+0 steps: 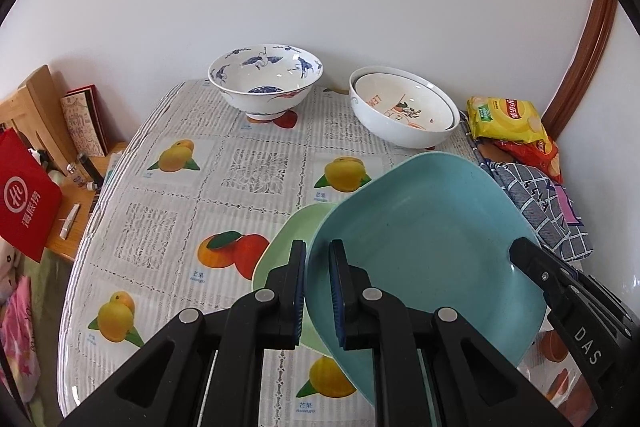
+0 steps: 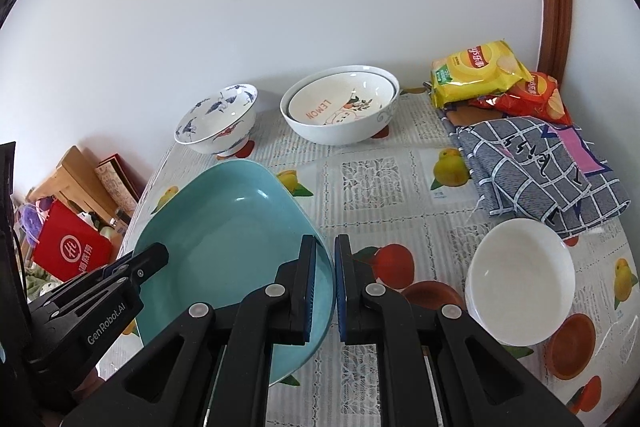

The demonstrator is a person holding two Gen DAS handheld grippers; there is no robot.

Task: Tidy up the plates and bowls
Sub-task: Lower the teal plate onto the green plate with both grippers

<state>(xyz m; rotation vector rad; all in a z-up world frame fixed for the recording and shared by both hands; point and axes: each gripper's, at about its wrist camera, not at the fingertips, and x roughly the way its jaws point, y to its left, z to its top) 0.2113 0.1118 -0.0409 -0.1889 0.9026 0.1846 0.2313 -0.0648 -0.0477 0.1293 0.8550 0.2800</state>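
Note:
Both grippers hold one square teal plate (image 1: 432,239), tilted above the table. My left gripper (image 1: 318,287) is shut on its left rim. My right gripper (image 2: 326,287) is shut on its right rim; the plate (image 2: 232,239) fills the left of the right wrist view. A light green plate (image 1: 288,243) lies flat on the table under the teal one. A blue-and-white crane bowl (image 1: 266,83) stands at the back. Beside it a white bowl with a "LEMON" bowl nested inside (image 1: 404,111) stands at the back right. A plain white bowl (image 2: 520,279) sits near the front right.
The table has a fruit-print cloth (image 1: 180,219) and stands against a white wall. Chip bags (image 2: 480,75) and a folded checked cloth (image 2: 536,171) lie at the right edge. A side table with a red bag (image 1: 24,195) and wooden holder is left.

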